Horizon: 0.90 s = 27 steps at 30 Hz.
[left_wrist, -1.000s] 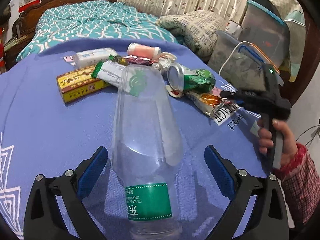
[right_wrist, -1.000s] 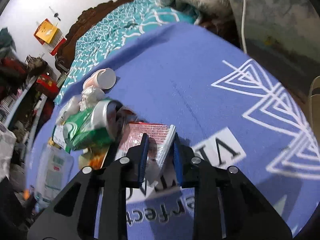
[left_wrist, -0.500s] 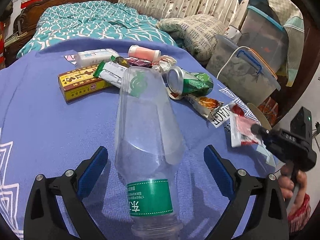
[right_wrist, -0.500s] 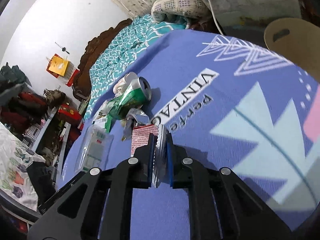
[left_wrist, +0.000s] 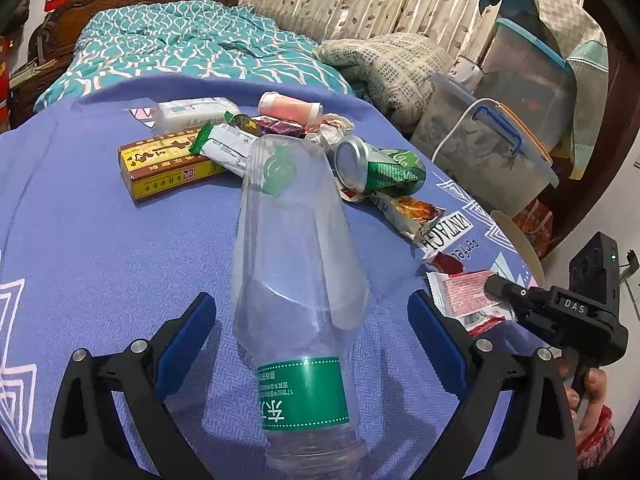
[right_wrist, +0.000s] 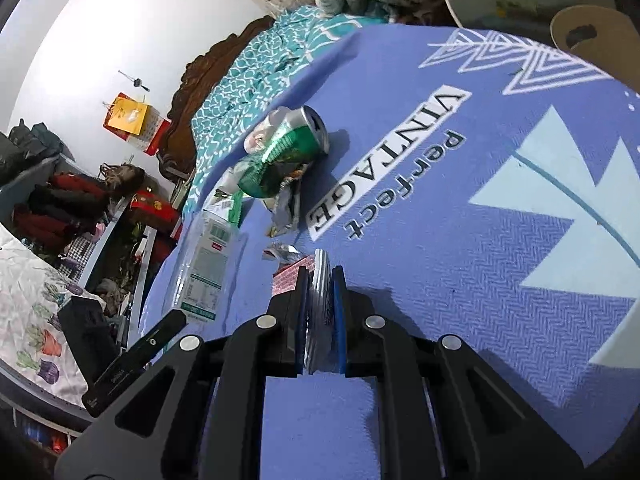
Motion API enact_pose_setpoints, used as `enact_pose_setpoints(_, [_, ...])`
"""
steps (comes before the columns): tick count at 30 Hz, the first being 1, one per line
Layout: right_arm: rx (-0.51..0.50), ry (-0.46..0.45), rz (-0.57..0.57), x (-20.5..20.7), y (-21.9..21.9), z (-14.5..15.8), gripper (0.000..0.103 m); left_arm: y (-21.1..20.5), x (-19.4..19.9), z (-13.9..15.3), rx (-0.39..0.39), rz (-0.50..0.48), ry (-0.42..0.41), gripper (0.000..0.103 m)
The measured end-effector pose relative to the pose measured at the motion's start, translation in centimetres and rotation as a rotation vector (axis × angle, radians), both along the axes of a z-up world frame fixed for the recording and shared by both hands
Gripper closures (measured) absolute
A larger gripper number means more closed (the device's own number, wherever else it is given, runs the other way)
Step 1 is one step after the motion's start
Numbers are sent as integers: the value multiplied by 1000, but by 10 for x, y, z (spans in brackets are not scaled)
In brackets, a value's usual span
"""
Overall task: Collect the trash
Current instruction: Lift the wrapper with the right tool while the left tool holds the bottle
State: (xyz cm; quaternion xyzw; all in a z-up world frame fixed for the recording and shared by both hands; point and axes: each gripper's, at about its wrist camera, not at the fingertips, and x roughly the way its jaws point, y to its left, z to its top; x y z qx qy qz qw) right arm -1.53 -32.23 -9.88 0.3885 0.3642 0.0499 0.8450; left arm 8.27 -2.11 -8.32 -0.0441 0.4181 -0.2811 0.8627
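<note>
A clear plastic bottle (left_wrist: 296, 264) with a green label lies on the purple tablecloth (left_wrist: 100, 248), between the wide-open fingers of my left gripper (left_wrist: 312, 332), untouched by the blue pads. My right gripper (right_wrist: 320, 276) is shut on a red-and-white snack wrapper (right_wrist: 289, 278), seen also in the left wrist view (left_wrist: 466, 296) near the table's right edge. Further back lie a crushed green can (left_wrist: 376, 168), a yellow box (left_wrist: 168, 160), a white-green wrapper (left_wrist: 228, 148), an orange foil wrapper (left_wrist: 412, 210) and a pink tube (left_wrist: 290, 106).
A bed with a teal quilt (left_wrist: 192, 48) stands behind the table. Plastic storage bins (left_wrist: 484, 148) with a white cable stand to the right. A round tan stool (right_wrist: 588, 40) sits beyond the table's right edge. Shelves with clutter (right_wrist: 60, 208) are to the left.
My right gripper closed on the red-and-white wrapper and carried it away from the can pile toward the table's right front edge. My left gripper stayed open around the bottle.
</note>
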Motion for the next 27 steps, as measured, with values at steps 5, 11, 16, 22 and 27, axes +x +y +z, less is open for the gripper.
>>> enact_pose_setpoints(5, [-1, 5, -4, 3, -2, 1, 89, 3, -1, 1, -20, -8, -4, 10])
enact_pose_setpoints(11, [-6, -5, 6, -1, 3, 3, 89, 7, 2, -1, -39, -6, 18, 10])
enact_pose_setpoints(16, [-26, -33, 7, -3, 1, 9, 89, 5, 5, -3, -23, 5, 36, 11])
enact_pose_setpoints(22, [-13, -46, 0, -9, -4, 9, 89, -7, 7, -8, 37, -4, 43, 40])
enact_pose_setpoints(27, [-3, -50, 13, -15, -3, 7, 89, -12, -9, -3, 79, -14, -19, 41])
